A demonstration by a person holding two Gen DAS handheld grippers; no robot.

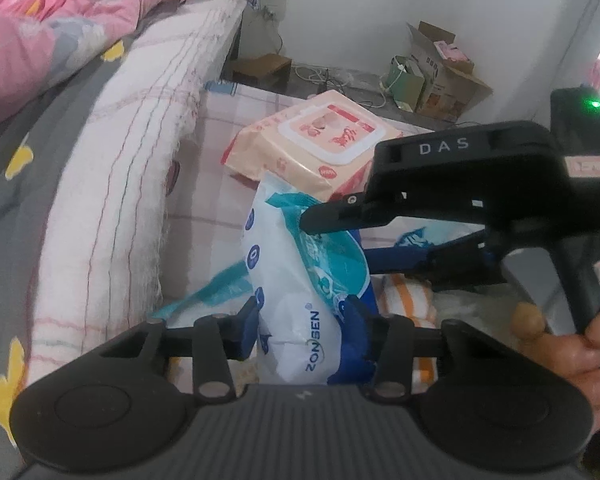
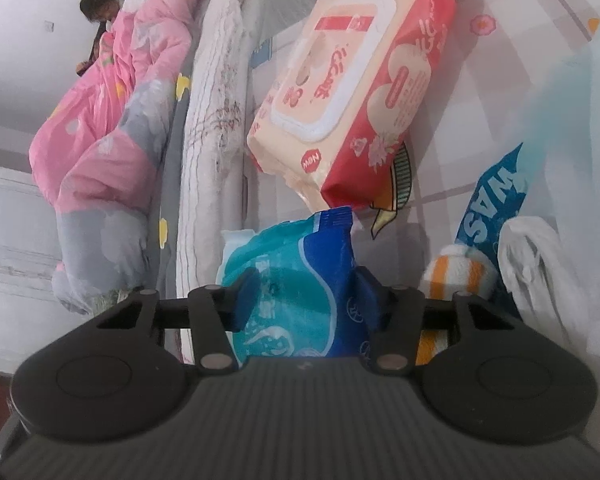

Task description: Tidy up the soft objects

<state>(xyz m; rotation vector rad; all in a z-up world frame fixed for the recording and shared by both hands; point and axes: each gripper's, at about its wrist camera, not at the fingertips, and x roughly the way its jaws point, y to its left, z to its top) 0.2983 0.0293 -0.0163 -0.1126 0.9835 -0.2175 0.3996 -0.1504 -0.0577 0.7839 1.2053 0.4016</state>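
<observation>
A soft blue, teal and white wipes pack marked ZONSEN is held by both grippers above the checked bed sheet. My left gripper is shut on its near end. My right gripper is shut on the same pack; in the left wrist view its black body reaches in from the right and its fingers clamp the pack's far end. A pink and cream wipes pack with a white lid lies on the sheet just beyond, and shows in the right wrist view.
A rolled white blanket runs along the left, with a pink quilt and a lying person behind it. An orange-striped soft toy, a white plastic bag and a blue printed bag lie on the right. Cardboard boxes stand on the floor.
</observation>
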